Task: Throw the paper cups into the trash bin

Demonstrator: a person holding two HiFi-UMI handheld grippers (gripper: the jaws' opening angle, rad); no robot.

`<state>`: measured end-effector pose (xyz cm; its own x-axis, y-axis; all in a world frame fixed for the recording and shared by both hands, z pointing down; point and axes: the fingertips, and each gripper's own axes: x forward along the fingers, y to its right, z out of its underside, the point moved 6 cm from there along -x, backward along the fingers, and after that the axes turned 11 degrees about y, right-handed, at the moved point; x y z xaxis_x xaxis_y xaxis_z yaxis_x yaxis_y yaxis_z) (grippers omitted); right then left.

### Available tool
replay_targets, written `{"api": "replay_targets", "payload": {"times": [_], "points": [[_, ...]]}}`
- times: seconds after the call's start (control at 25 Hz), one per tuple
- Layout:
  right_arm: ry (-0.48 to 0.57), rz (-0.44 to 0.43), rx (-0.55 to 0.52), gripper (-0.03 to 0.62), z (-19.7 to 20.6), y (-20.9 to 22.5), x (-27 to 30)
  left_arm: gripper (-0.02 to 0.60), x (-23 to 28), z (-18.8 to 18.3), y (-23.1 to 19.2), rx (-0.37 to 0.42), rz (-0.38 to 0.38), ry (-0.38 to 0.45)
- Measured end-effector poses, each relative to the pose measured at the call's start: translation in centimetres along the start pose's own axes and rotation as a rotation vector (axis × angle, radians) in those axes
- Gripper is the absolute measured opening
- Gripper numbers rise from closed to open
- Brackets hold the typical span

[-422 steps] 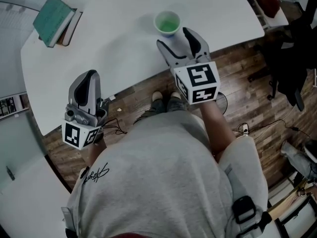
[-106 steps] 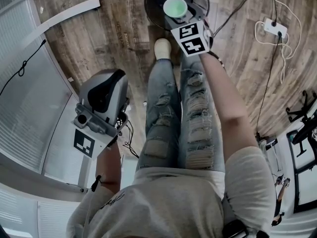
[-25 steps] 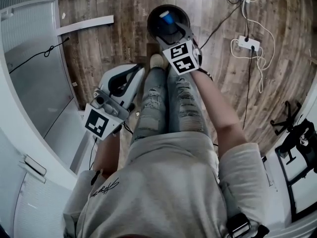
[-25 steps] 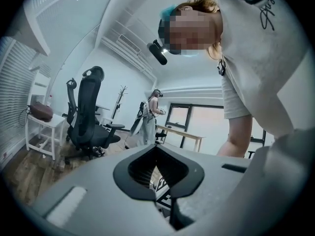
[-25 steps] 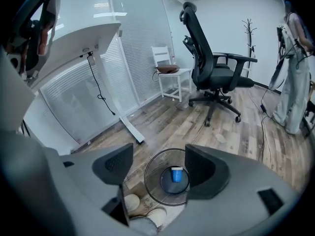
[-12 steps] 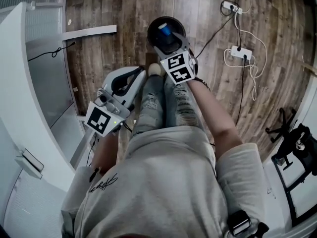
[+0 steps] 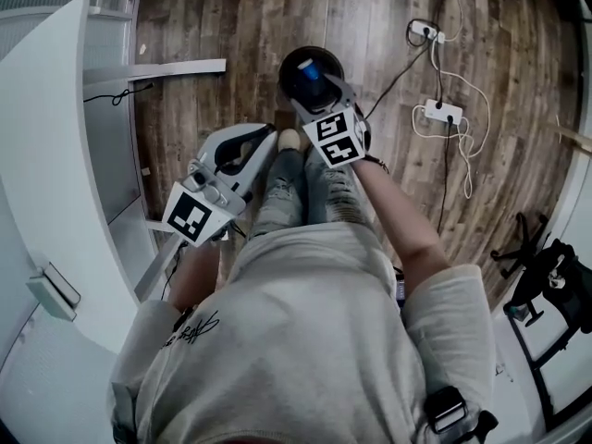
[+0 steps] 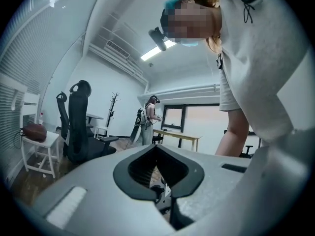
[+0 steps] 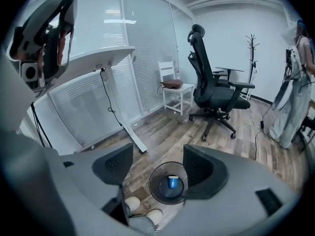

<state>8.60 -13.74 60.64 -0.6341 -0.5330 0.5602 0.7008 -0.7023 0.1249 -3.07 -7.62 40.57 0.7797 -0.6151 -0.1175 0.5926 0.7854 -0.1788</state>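
The round black trash bin (image 7: 310, 70) stands on the wooden floor just past the person's shoes. A small blue cup (image 7: 308, 68) lies on its bottom. My right gripper (image 7: 320, 87) hangs over the bin's near rim, open, with nothing between its jaws. Looking down in the right gripper view, the bin (image 9: 160, 193) and the blue cup (image 9: 173, 182) show between the spread jaws of the right gripper (image 9: 157, 167). My left gripper (image 7: 262, 140) is held beside the person's left leg, shut and empty. In its own view the left gripper (image 8: 156, 150) points up at the room.
A white desk (image 7: 55, 155) runs along the left, its foot (image 7: 153, 70) on the floor. A power strip with cables (image 7: 435, 111) lies right of the bin. A black office chair (image 9: 216, 90) and a white side chair (image 9: 174, 90) stand farther off. Another person (image 8: 147, 124) stands across the room.
About four seconds ago my right gripper held the green-lined cup over the bin; now it is open and empty. Over the last second the bin has shrunk in view.
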Motion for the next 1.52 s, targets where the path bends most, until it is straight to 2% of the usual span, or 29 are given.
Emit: {"api": "replay_targets", "payload": {"times": [0.92, 1.16, 1.4, 1.52], "points": [[0.175, 0.012, -0.055, 0.313, -9.2, -2.2, -8.4, 0.003, 0.9, -6.0, 2.0, 0.107, 0.057, 0.011], [0.251, 0.014, -0.078, 0.313, -12.4, -2.1, -10.4, 0.003, 1.2, -8.4, 1.1, 0.145, 0.042, 0.086], [0.318, 0.011, -0.094, 0.313, -15.5, -1.9, -12.2, 0.003, 1.7, -9.9, 0.7, 0.183, 0.04, 0.097], [0.355, 0.011, -0.094, 0.313, -17.0, -1.5, -13.1, 0.003, 2.1, -10.4, 0.4, 0.169, 0.034, 0.11]]}}
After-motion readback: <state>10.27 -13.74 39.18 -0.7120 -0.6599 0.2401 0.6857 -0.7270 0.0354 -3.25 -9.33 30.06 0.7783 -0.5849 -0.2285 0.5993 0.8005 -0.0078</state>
